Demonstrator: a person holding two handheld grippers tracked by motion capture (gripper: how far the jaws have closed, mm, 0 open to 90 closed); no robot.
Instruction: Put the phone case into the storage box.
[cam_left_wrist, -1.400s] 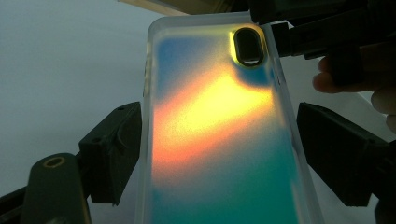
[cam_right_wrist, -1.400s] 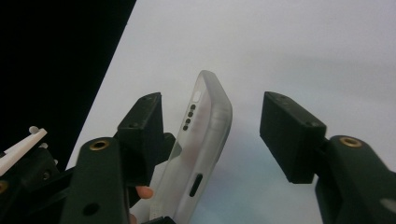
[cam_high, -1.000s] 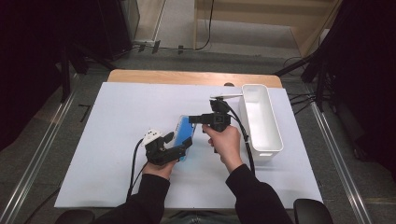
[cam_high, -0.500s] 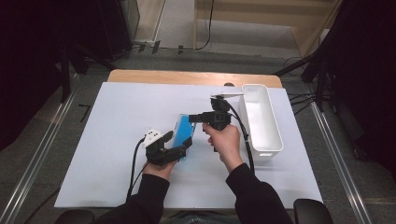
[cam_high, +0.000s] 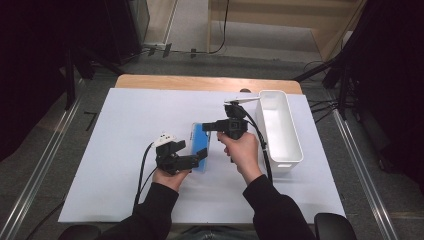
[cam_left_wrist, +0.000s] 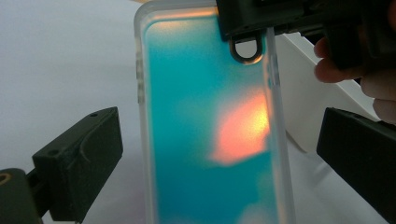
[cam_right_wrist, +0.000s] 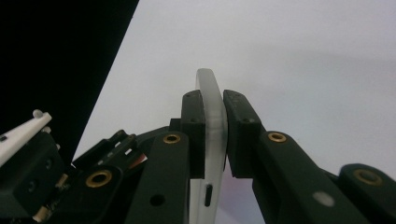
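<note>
Where clamped, case (cam_right_wrist: 208, 140) edge (hidden)

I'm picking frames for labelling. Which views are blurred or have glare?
Left gripper view: the phone case is close and soft, with an orange glow on its blue face. Right gripper view: the jaws look sharp, the case edge pale against a washed-out table. High view: evenly lit, dark surroundings.

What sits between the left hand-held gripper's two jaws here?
The blue phone case stands between the open jaws of the left hand-held gripper in the left gripper view, touching neither; the right hand-held gripper pinches its top edge.
</note>
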